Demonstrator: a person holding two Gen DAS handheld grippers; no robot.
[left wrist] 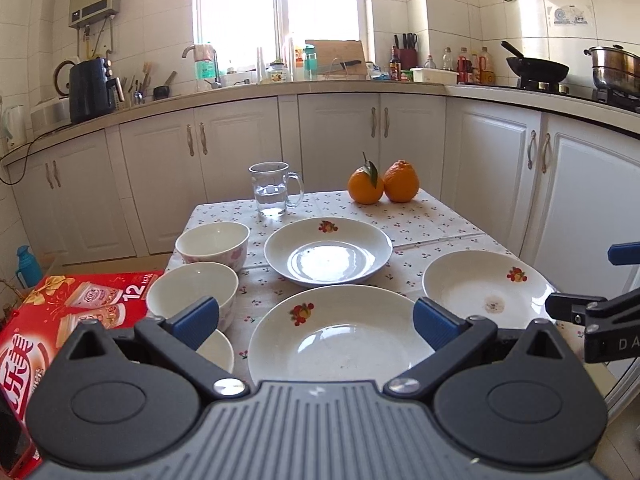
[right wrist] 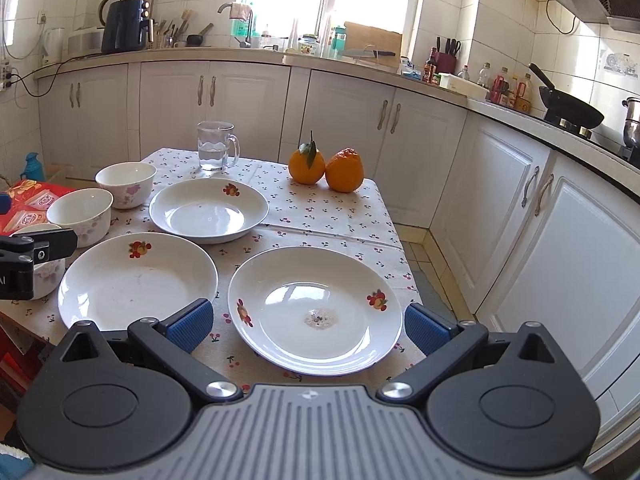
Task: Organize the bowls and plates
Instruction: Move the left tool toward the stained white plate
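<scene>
Left wrist view opens on a table [left wrist: 440, 216] under a cherry-print cloth, and nothing is stacked yet. The left gripper [left wrist: 316, 320] hangs above the near edge with its blue fingers spread wide and nothing between them, lined up on the near plate [left wrist: 340, 332]. The far plate [left wrist: 328, 252] sits mid-table, and the soiled plate [right wrist: 316, 308] lies toward the right edge, straight ahead of the right gripper [right wrist: 308, 328], which is likewise spread apart, holding nothing and level with the near edge.

Three bowls run down the left edge: the far bowl [left wrist: 214, 242], the middle bowl [left wrist: 192, 292], and a near bowl [left wrist: 218, 350] mostly hidden behind the left finger.

Now the hazards, as I judge them. The soiled plate's rim lies close to the right edge, so a clumsy nudge could push it toward the drop. Glazed rims look slippery; a shallow pinch could let a plate tilt and clatter onto its neighbour. The plates lie close together, so a finger sliding under one rim may bump the next. A glass mug [left wrist: 274, 190] holding water stands near the far edge beside two oranges [left wrist: 382, 184]; a dragged cloth could slosh it.
</scene>
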